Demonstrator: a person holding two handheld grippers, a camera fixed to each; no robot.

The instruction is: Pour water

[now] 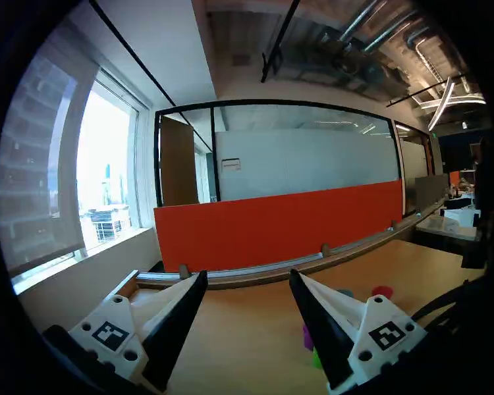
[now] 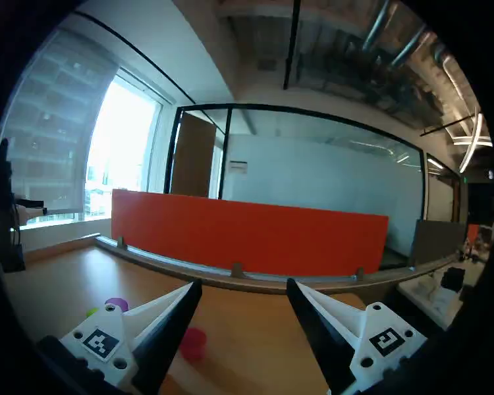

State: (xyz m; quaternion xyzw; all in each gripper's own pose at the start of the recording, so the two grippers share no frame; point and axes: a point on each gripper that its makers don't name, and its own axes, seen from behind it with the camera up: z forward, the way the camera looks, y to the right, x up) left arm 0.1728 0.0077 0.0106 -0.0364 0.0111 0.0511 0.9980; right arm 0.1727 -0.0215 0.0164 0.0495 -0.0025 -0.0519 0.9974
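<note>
So the closest thing to pouring gear you've got is a handful of small coloured pieces sitting on the wooden desk (image 1: pixel 247 329). In the right gripper view, a pink cup (image 2: pixel 193 343) sits just past the inner edge of the left-hand finger. A purple cup (image 2: pixel 117 303) pokes up behind that same finger, with a green piece (image 2: pixel 91 312) just beside it. In the left gripper view the pink cup (image 1: pixel 382 291) is farther out on the desk, with a teal piece (image 1: pixel 344 293) near it. The purple cup (image 1: pixel 307 338) and green piece (image 1: pixel 316 359) are tucked right against the right-hand finger, mostly hidden by it. Honestly, they're all small and half covered, so I can't tell if any of them has water in it.

Your left gripper (image 1: pixel 247 272) has its fingers spread wide apart, hovering over the desk and touching none of the pieces. Same for your right gripper (image 2: pixel 244 282): it's wide open above the wood.

Past all that, an orange divider panel (image 1: pixel 280 227) runs along the back edge of the desk. There's a glass-walled room (image 1: pixel 300 151) behind it and a bright window (image 1: pixel 105 178) off to the side.
</note>
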